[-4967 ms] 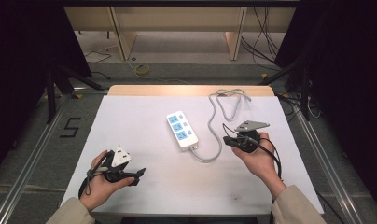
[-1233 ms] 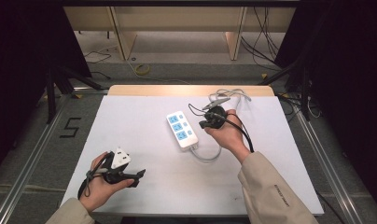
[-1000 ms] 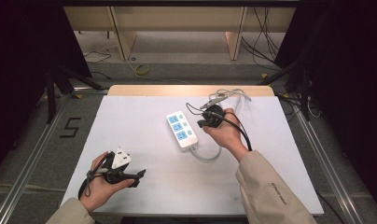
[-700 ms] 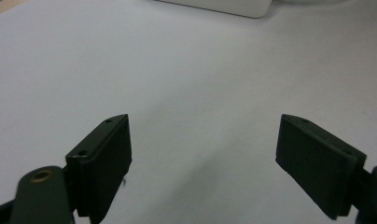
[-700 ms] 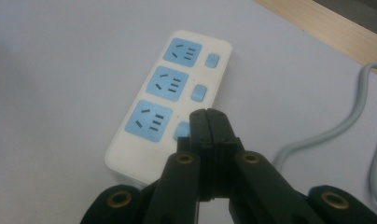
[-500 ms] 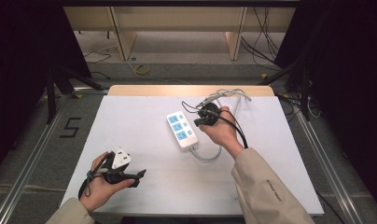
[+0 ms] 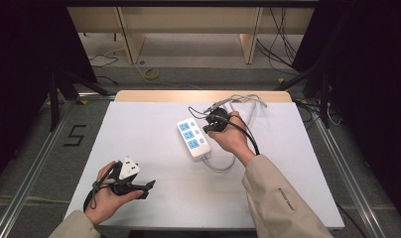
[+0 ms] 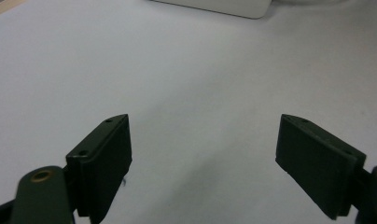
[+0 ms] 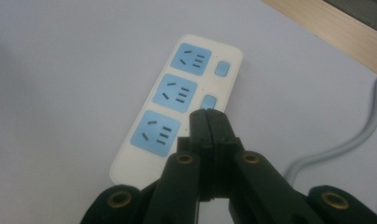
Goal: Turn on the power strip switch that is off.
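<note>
Two tools: left tool (image 7: 148,186) near the counter's (image 7: 139,124) front edge, jaws spread, empty.
Right tool (image 9: 208,122): clenched shut, nothing between the jaws, tip over the power strip's (image 9: 149,121) middle switch (image 9: 206,101).
Step (likely): press straight down, gently.
Power strip: mid-counter, cord (image 7: 248,100) trailing back.

On a white table (image 7: 154,124) lies a white power strip (image 7: 193,138) with three blue sockets, its grey cord (image 7: 223,166) looping off the near end. The right gripper (image 7: 208,127) sits at the strip's right edge — whether it touches is unclear. The left gripper (image 7: 144,187) rests low at the near left corner, well apart from the strip — its jaws point right.
</note>
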{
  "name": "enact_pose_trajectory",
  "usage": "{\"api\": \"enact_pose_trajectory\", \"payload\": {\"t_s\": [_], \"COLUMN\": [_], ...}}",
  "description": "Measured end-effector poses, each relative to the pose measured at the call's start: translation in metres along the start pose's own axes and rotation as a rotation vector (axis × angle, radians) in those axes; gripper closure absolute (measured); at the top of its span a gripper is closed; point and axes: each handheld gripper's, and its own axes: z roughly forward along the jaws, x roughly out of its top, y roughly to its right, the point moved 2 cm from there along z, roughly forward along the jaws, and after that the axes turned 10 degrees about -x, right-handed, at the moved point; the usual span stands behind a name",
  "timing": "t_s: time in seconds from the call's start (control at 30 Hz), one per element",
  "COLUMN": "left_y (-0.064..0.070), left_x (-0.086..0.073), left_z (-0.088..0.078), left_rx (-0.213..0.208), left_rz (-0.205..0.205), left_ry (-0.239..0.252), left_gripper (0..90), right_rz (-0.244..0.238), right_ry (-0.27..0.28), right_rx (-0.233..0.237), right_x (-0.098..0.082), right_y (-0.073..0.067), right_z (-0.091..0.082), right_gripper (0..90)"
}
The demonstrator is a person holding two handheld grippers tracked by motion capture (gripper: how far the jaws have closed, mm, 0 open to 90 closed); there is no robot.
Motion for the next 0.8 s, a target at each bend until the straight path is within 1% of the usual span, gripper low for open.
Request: {"api": "enact_pose_trajectory", "payload": {"t_s": [0.23, 0.3, 0.33, 0.47, 0.57, 0.63, 0.77, 0.8], "left_y": [0.000, 0.001, 0.001, 0.001, 0.001, 0.001, 0.001, 0.001], "left_x": [0.000, 0.000, 0.000, 0.000, 0.000, 0.000, 0.000, 0.000], "left_z": [0.000, 0.000, 0.000, 0.000, 0.000, 0.000, 0.000, 0.000], "left_rx": [-0.002, -0.002, -0.003, -0.004, -0.005, -0.004, -0.005, -0.005], "left_rz": [-0.003, -0.002, -0.001, -0.001, -0.001, 0.001, 0.001, 0.001], "left_ry": [0.000, 0.000, 0.000, 0.001, 0.001, 0.000, 0.000, 0.000], "left_gripper": [18.3, 18.3, 18.3, 18.3, 18.3, 18.3, 18.3, 18.3], "right_rz": [-0.010, -0.005, -0.012, -0.010, -0.019, -0.015, -0.025, -0.020], "right_ry": [-0.003, -0.007, -0.006, -0.012, -0.012, -0.019, -0.026, -0.030], "right_rx": [0.001, 0.004, 0.006, 0.005, 0.007, 0.008, 0.008, 0.008], "right_x": [0.002, 0.003, 0.004, 0.006, 0.008, 0.009, 0.010, 0.010], "right_y": [-0.002, -0.004, -0.004, -0.006, -0.008, -0.009, -0.010, -0.011], "right_z": [0.004, 0.005, 0.006, 0.008, 0.010, 0.011, 0.015, 0.015], "right_gripper": [90.0, 90.0, 90.0, 90.0, 90.0, 90.0, 90.0, 90.0]}}
